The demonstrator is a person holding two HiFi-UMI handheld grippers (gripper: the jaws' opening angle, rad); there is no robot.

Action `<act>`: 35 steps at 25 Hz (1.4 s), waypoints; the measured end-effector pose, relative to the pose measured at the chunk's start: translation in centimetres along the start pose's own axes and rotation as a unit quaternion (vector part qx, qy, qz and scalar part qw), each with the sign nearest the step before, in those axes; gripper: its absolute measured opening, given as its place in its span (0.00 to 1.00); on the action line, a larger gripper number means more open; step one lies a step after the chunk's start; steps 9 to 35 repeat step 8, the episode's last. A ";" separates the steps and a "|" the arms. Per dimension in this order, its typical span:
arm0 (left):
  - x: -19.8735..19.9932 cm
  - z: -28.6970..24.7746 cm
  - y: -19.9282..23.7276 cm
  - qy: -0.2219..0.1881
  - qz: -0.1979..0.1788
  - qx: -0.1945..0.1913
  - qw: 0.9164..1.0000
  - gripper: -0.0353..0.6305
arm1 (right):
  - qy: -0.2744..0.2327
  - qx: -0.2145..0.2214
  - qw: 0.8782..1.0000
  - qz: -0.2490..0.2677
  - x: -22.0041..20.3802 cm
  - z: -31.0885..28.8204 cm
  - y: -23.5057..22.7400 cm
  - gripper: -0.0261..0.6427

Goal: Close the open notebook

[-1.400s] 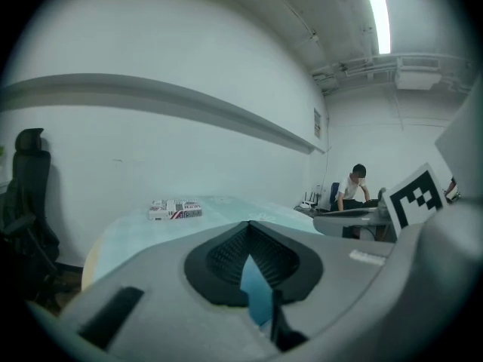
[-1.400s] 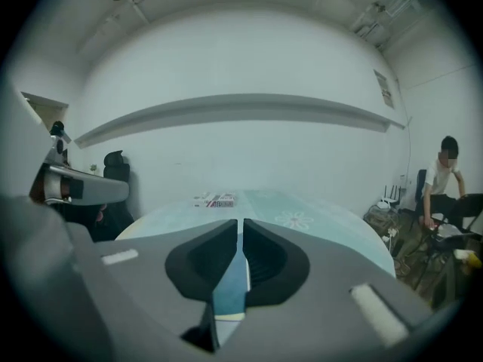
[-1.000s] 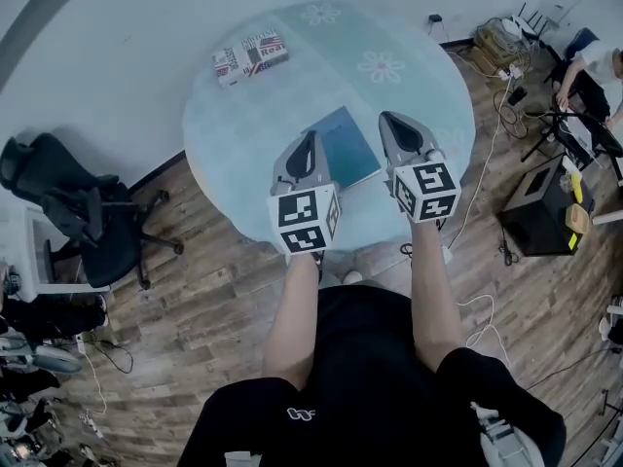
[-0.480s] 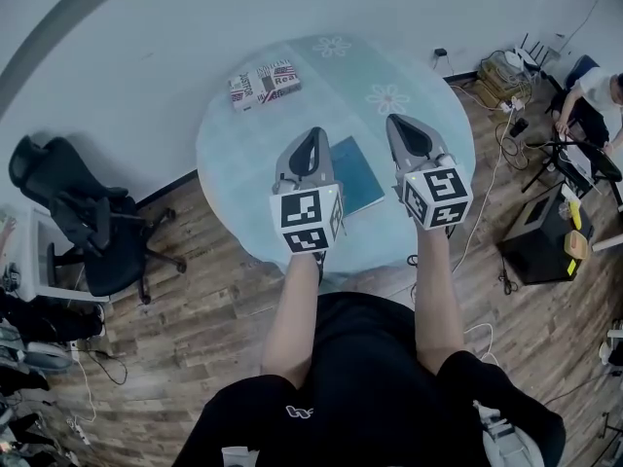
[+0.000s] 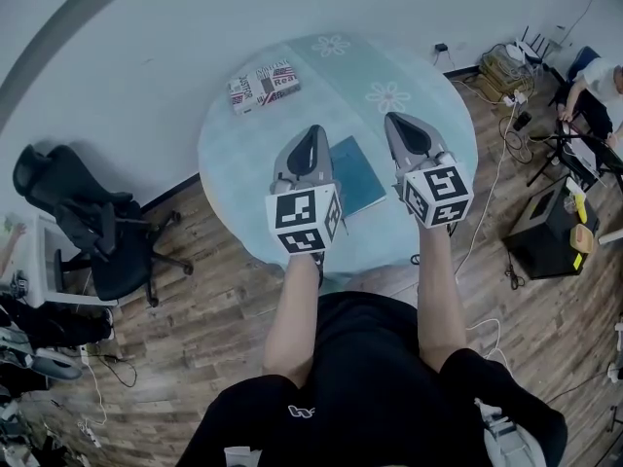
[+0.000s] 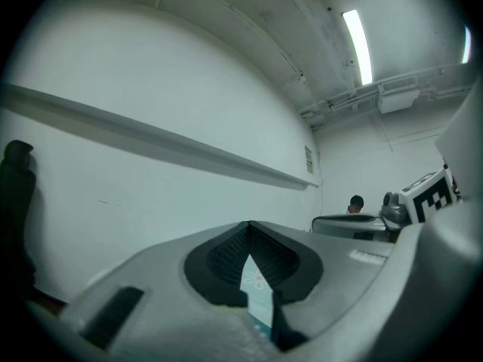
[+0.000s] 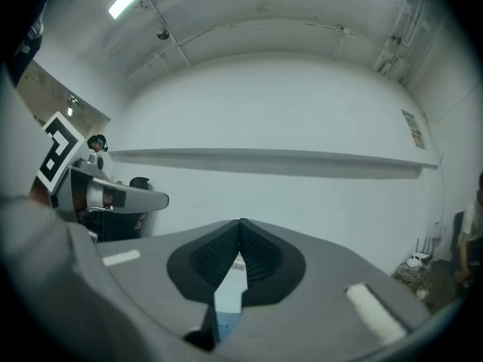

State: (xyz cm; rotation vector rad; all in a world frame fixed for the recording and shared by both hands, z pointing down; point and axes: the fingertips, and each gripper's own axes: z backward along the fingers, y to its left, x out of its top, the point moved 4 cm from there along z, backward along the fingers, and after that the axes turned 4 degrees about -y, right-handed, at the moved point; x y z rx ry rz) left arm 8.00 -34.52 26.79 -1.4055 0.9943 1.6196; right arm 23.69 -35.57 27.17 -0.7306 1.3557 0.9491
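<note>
**Grippers lifted, notebook closed on the counter**
In the last second you have raised the left gripper point(image 5: 313, 132) and right gripper point(image 5: 397, 121) off the notebook point(image 5: 358, 175). Both jaws are pressed together and pinch nothing. The notebook lies flat below and between them, blue cover up, near the front edge of the counter point(image 5: 243, 154), so the closing looks done. The box point(image 5: 264, 86) is well apart at the far side, so you have room to pull back.

Notebook point(image 5: 358, 175) lies on the counter point(image 5: 433, 100) near its front edge, between left claw point(image 5: 313, 130) and right claw point(image 5: 393, 119) (both held above it). Box point(image 5: 264, 86) sits far left on the counter. Chair point(image 5: 92, 232) stands on the floor point(image 5: 195, 305), left of the counter.
</note>
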 end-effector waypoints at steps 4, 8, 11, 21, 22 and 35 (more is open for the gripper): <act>-0.6 -0.2 -0.1 0.005 0.003 0.000 1.000 0.06 | 0.001 0.005 1.000 0.001 -0.4 0.1 -0.1 0.06; -1.2 -0.4 -0.4 0.007 0.006 -0.003 1.000 0.06 | 0.001 0.007 1.000 0.003 -0.7 0.5 -0.4 0.06; -1.2 -0.4 -0.4 0.007 0.006 -0.003 1.000 0.06 | 0.001 0.007 1.000 0.003 -0.7 0.5 -0.4 0.06; -1.2 -0.4 -0.4 0.007 0.006 -0.003 1.000 0.06 | 0.001 0.007 1.000 0.003 -0.7 0.5 -0.4 0.06; -1.2 -0.4 -0.4 0.007 0.006 -0.003 1.000 0.06 | 0.001 0.007 1.000 0.003 -0.7 0.5 -0.4 0.06; -1.2 -0.4 -0.4 0.007 0.006 -0.003 1.000 0.06 | 0.001 0.007 1.000 0.003 -0.7 0.5 -0.4 0.06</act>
